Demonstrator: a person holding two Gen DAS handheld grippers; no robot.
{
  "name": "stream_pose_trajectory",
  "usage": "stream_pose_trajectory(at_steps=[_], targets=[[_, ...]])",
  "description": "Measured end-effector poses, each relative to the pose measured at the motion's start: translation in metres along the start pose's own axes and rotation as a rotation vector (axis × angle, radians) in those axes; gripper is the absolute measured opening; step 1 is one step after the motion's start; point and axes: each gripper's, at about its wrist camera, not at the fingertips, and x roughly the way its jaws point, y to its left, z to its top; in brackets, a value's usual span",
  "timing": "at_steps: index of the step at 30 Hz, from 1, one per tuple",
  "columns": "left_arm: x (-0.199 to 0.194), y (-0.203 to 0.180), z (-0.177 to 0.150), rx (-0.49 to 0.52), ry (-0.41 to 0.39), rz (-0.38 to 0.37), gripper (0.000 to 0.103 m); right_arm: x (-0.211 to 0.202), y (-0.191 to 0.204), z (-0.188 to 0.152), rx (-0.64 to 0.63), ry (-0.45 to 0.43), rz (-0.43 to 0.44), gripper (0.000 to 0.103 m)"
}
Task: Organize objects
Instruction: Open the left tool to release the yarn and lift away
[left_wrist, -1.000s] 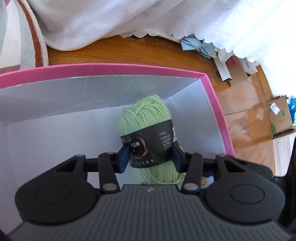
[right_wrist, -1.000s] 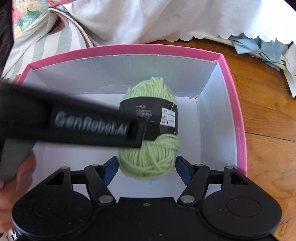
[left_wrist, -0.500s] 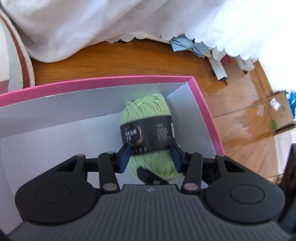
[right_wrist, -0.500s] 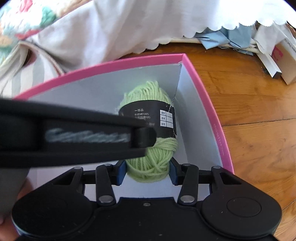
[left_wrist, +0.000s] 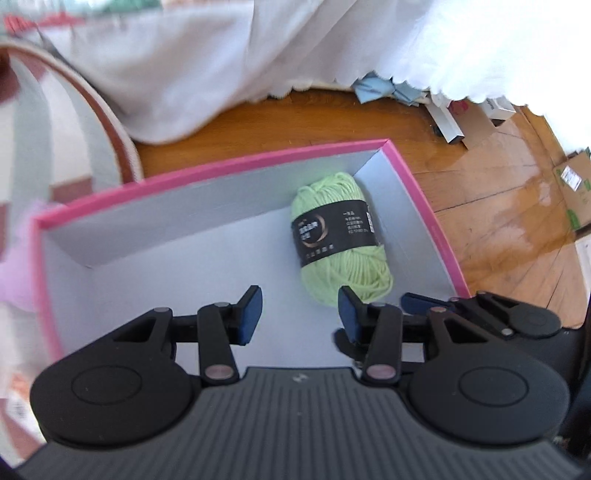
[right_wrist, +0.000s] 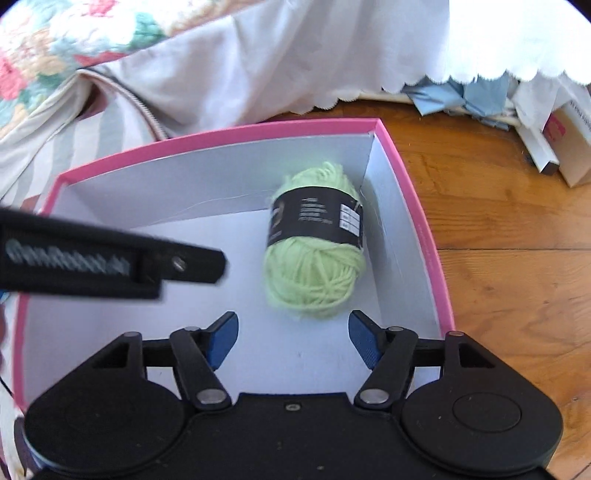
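Left wrist view: yarn skein lies free in pink box, both grippers empty

Left wrist cam: left gripper (left_wrist: 300, 314) has jaws partly apart, nothing btwn the blue pads. Light-green yarn skein (left_wrist: 341, 242) w/ black label band lies on the box floor ahead of the fingers, off toward the right-hand finger, not touching either pad. It sits near the far right corner of the pink-rimmed box (left_wrist: 236, 162), just beside the right wall. Tip of the other gripper shows just beyond the right-hand finger.

Right wrist cam: right gripper (right_wrist: 291, 338) jaws are opening, pads wide, nothing btwn them. Skein (right_wrist: 314, 273) lies just ahead of the fingertips, roughly centred btwn them, clear of both pads. Left gripper's body crosses in from the left, blurred, ahead of the left-hand finger. Wood floor (right_wrist: 517, 258) lies right of the box, white cloth (right_wrist: 295, 55) beyond its far wall.
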Motion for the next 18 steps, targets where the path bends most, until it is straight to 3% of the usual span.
stream_pose_trajectory(at_steps=[6, 15, 18], targets=[[-0.06, 0.002, -0.007, 0.055, -0.022, 0.059, 0.045, -0.047, 0.011, -0.012, -0.016, -0.043, 0.023, 0.071], [-0.12, 0.018, -0.033, 0.081, -0.01, 0.134, 0.048, -0.098, 0.032, -0.021, -0.064, -0.063, 0.063, 0.071], [-0.141, 0.025, -0.04, 0.096, -0.046, 0.184, 0.052, -0.114, 0.044, -0.025, -0.104, -0.08, 0.072, 0.072]])
